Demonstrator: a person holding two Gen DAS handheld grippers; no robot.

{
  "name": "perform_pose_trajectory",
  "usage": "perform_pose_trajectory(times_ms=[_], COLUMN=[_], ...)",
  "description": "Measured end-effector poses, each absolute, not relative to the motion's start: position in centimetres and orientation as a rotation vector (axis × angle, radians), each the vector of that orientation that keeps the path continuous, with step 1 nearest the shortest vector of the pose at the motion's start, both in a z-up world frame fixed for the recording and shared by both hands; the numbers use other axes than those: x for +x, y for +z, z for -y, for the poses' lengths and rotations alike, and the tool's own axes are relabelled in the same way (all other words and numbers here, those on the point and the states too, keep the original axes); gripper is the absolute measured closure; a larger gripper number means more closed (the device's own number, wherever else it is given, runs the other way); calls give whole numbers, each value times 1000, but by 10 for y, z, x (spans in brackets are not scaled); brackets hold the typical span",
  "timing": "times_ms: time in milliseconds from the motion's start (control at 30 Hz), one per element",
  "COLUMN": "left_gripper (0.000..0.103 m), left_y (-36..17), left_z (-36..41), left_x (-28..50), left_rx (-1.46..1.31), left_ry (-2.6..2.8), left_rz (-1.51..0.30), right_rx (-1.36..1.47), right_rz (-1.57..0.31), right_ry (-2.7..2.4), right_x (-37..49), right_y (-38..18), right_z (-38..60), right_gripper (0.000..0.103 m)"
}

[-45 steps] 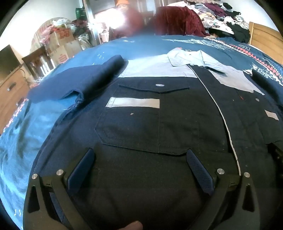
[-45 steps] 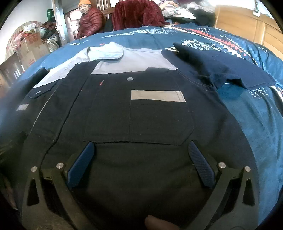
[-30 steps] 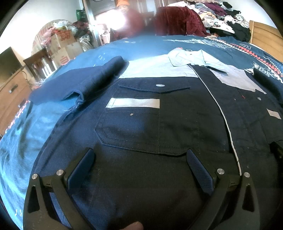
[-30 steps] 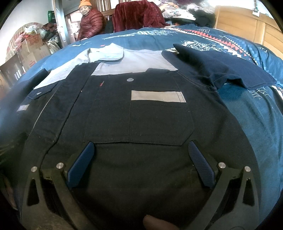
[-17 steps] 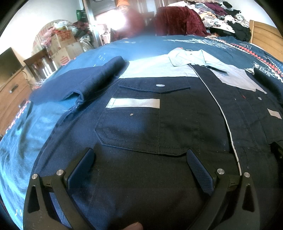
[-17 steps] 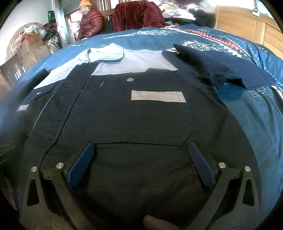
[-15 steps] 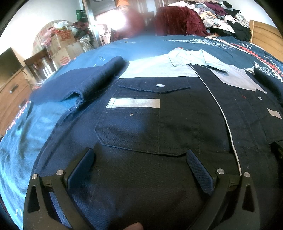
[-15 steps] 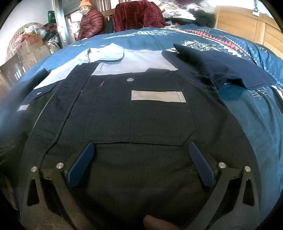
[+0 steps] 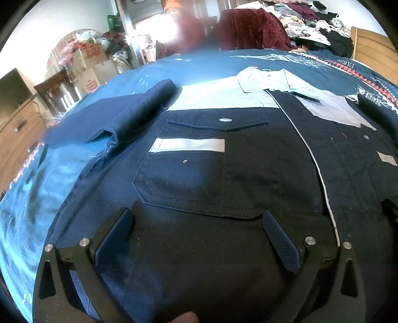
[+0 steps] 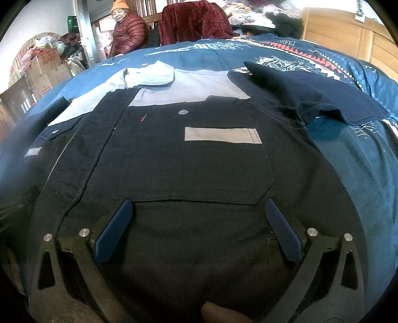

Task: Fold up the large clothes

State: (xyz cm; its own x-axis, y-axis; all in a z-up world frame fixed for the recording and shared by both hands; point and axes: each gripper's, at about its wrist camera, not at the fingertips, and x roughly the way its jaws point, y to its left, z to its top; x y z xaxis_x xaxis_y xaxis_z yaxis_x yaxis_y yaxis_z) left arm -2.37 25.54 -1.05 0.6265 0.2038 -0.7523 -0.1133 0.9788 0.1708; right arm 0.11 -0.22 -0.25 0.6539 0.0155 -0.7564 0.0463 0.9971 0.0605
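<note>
A large dark navy work shirt [image 9: 223, 179] [image 10: 199, 161] with a grey yoke, a pale collar and chest pockets with grey strips lies front up and flat on a blue bed cover. Its short sleeves [image 9: 112, 119] [image 10: 318, 97] spread out to each side. My left gripper [image 9: 196, 218] hovers open over the lower part of the shirt below one chest pocket, nothing between its fingers. My right gripper [image 10: 197, 211] stands open the same way below the other pocket, over the hem area.
The patterned blue bed cover [image 10: 360, 161] [image 9: 37, 186] extends to both sides. A person in a red jacket and orange hat [image 10: 126, 29] sits beyond the bed. Cardboard boxes [image 9: 87, 64], a wooden dresser [image 9: 15, 134], a dark red garment on a chair [image 10: 194, 22] and a wooden headboard [image 10: 348, 32] ring the bed.
</note>
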Motion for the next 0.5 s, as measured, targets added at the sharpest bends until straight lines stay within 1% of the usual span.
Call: perform_pose_trajectory(times_ms=[500], left_gripper=[0], left_y=[-11], left_z=[-255], left_x=[-23], left_rx=[110], left_ry=[181], left_rz=[-880], right_rx=[79], right_rz=[-860], right_ry=[-16], right_x=[1], right_y=[-3], right_z=[3], right_gripper=[0])
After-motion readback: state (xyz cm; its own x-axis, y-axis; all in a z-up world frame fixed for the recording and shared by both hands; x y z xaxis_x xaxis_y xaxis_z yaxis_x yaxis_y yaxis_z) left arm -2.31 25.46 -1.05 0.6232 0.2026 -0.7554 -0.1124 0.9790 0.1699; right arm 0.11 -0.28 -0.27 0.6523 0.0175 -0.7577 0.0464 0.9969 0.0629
